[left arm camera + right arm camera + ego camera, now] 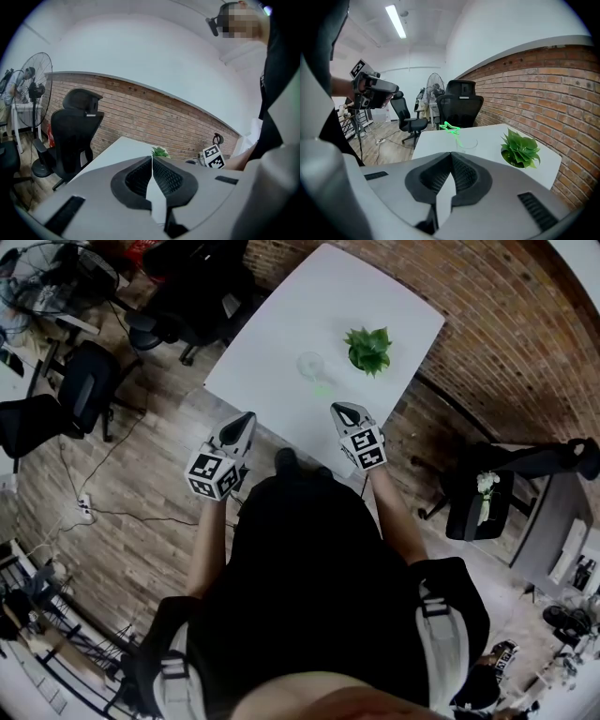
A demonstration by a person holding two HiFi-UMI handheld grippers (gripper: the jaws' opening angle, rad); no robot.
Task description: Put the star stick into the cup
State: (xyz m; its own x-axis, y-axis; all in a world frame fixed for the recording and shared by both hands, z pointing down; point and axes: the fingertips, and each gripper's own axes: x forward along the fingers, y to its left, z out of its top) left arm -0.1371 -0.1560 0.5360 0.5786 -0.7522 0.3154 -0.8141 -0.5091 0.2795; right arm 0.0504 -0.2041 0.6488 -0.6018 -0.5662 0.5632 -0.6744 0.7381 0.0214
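Head view: the left gripper [248,416] and right gripper [338,410] hang at the near edge of the white rectangular table [281,343], where a clear glass cup [310,364] sits near a small green potted plant [368,350]. Left gripper view: jaws clenched tip to tip, nothing in them. Right gripper view, same deal, pressed together and empty, and the glowing green star stick [450,127] is standing in the cup, star poking above the rim.
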